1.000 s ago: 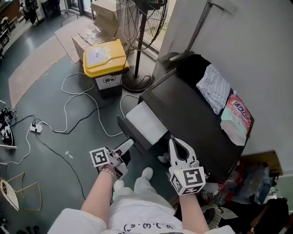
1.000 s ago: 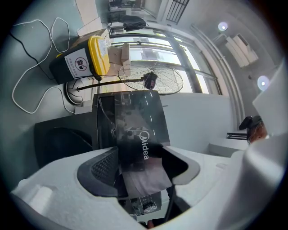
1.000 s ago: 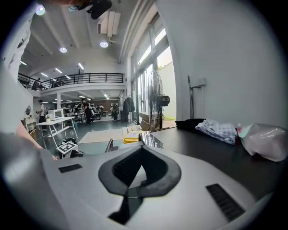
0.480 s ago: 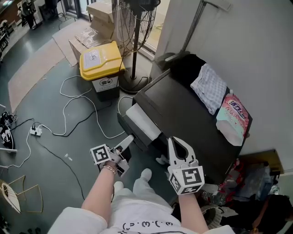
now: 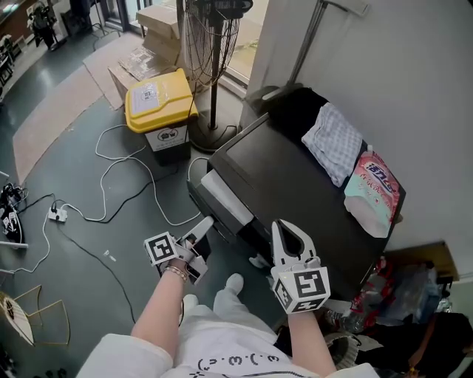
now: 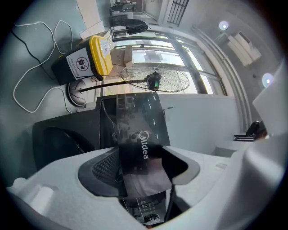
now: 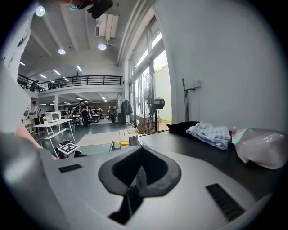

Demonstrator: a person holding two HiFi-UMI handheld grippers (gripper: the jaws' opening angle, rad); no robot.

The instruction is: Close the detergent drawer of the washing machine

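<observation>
The black washing machine point(image 5: 295, 192) is seen from above. Its detergent drawer point(image 5: 225, 199) sticks out of the front left, pale inside with a dark glossy front. My left gripper point(image 5: 201, 224) is at the drawer's front. In the left gripper view the front panel point(image 6: 139, 148), with its white logo, fills the gap between the jaws of the left gripper point(image 6: 141, 166), which are shut on it. My right gripper point(image 5: 287, 230) hovers at the machine's front edge. It is shut and holds nothing; in its own view the right gripper point(image 7: 137, 173) has its pads together.
A checked cloth point(image 5: 332, 140) and a pink detergent bag point(image 5: 373, 193) lie on the machine's top. A yellow-lidded bin point(image 5: 157, 100), a standing fan point(image 5: 214, 66) and cardboard boxes point(image 5: 159, 22) stand to the left. White cables point(image 5: 126, 170) trail over the floor.
The drawer has slid further into the machine, so less of its pale inside shows. My left gripper moved with it toward the machine. The right gripper has hardly moved.
</observation>
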